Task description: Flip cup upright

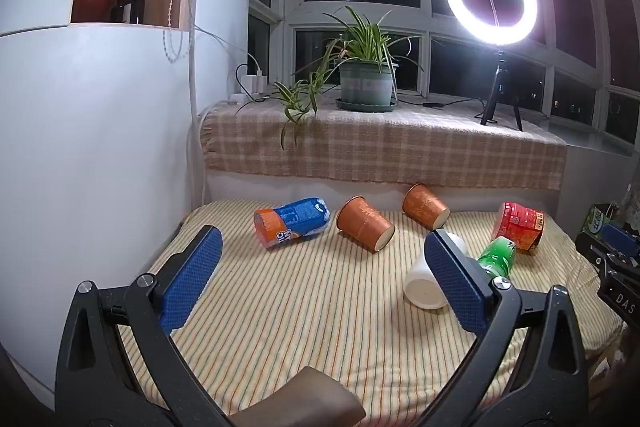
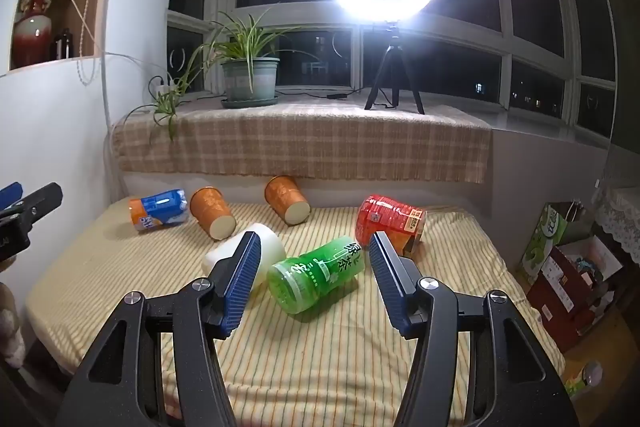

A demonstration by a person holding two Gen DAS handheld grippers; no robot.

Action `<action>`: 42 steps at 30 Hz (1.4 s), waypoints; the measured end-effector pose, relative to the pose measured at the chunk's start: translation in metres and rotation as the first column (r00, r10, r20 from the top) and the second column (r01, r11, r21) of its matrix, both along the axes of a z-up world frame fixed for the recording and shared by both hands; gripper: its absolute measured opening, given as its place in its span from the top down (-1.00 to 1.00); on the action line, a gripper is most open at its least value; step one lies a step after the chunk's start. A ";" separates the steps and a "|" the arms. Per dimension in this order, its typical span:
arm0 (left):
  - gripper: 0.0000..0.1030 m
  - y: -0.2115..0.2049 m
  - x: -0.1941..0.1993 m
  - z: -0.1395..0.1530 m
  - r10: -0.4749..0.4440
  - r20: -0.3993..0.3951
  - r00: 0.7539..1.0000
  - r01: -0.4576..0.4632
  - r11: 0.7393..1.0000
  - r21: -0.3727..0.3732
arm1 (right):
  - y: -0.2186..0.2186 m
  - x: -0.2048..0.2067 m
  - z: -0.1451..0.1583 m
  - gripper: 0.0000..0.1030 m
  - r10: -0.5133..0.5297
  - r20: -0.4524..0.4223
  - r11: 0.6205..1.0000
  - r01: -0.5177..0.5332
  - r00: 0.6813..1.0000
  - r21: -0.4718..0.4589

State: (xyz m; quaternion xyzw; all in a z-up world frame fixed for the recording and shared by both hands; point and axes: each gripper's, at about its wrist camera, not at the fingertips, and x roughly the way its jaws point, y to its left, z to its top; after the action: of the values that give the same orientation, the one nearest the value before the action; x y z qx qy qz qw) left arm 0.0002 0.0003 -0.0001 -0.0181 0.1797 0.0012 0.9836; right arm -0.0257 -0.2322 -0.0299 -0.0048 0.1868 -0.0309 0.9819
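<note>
1. Six cups lie on their sides on the striped surface [image 2: 120, 279]: a blue-and-orange cup [image 2: 158, 213], two orange paper cups [image 2: 212, 213] [image 2: 287, 199], a white cup [image 2: 264, 247], a green cup [image 2: 316, 273] and a red cup [image 2: 388, 221].
2. The right gripper [image 2: 314, 273] hangs spread wide, its fingers [image 2: 242, 279] on either side of the green cup, holding nothing.
3. The left gripper [image 1: 320, 275] is spread too, empty, near the white cup [image 1: 420, 283].

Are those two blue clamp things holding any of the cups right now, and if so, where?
Nothing is held. The left gripper and the right gripper both have their jaws spread wide above the bed, and the green cup lies on its side, untouched.
</note>
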 end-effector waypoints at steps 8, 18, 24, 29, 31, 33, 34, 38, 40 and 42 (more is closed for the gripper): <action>-0.99 0.000 0.000 0.000 0.000 0.002 1.000 0.000 1.000 -0.002 | 0.001 0.000 0.003 -0.10 -0.009 0.005 1.000 0.009 1.000 -0.013; -0.99 0.000 0.000 0.000 0.001 0.003 1.000 -0.001 1.000 0.000 | 0.001 -0.001 0.006 -0.15 -0.007 0.017 1.000 0.007 1.000 -0.015; -0.99 0.000 0.000 0.000 0.001 0.002 1.000 -0.001 1.000 -0.001 | -0.001 0.002 0.007 -0.25 -0.013 0.021 1.000 0.013 1.000 -0.014; -0.99 0.000 0.000 0.000 0.001 0.002 1.000 -0.001 1.000 -0.001 | -0.001 0.002 0.007 -0.32 -0.014 0.023 1.000 0.015 1.000 -0.017; -0.99 0.000 0.000 0.000 0.001 0.002 1.000 -0.001 1.000 0.000 | -0.003 0.002 0.009 -0.33 -0.016 0.021 1.000 0.016 1.000 -0.018; -0.99 0.000 0.000 0.000 0.000 0.002 1.000 0.000 1.000 0.000 | -0.002 0.002 0.008 -0.34 -0.016 0.023 1.000 0.016 1.000 -0.018; -0.99 0.000 0.000 0.000 0.001 0.002 1.000 -0.001 1.000 -0.001 | -0.002 0.002 0.009 -0.36 -0.016 0.022 1.000 0.017 1.000 -0.020; -0.99 0.000 0.000 0.000 0.001 0.003 1.000 -0.001 1.000 0.002 | -0.003 0.002 0.009 -0.54 -0.020 0.032 1.000 0.020 0.999 -0.019; -0.99 0.000 0.000 0.000 0.001 0.002 1.000 -0.001 1.000 -0.001 | -0.005 0.005 0.010 -0.54 -0.018 0.031 1.000 0.019 0.999 -0.020; -0.99 0.000 0.000 0.000 0.002 0.001 1.000 -0.002 1.000 0.001 | -0.005 0.005 0.010 -0.54 -0.018 0.031 1.000 0.019 0.999 -0.021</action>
State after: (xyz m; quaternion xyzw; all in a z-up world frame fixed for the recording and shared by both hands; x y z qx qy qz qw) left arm 0.0002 0.0002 -0.0002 -0.0177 0.1790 0.0021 0.9837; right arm -0.0203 -0.2370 -0.0202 -0.0129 0.1711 -0.0420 0.9843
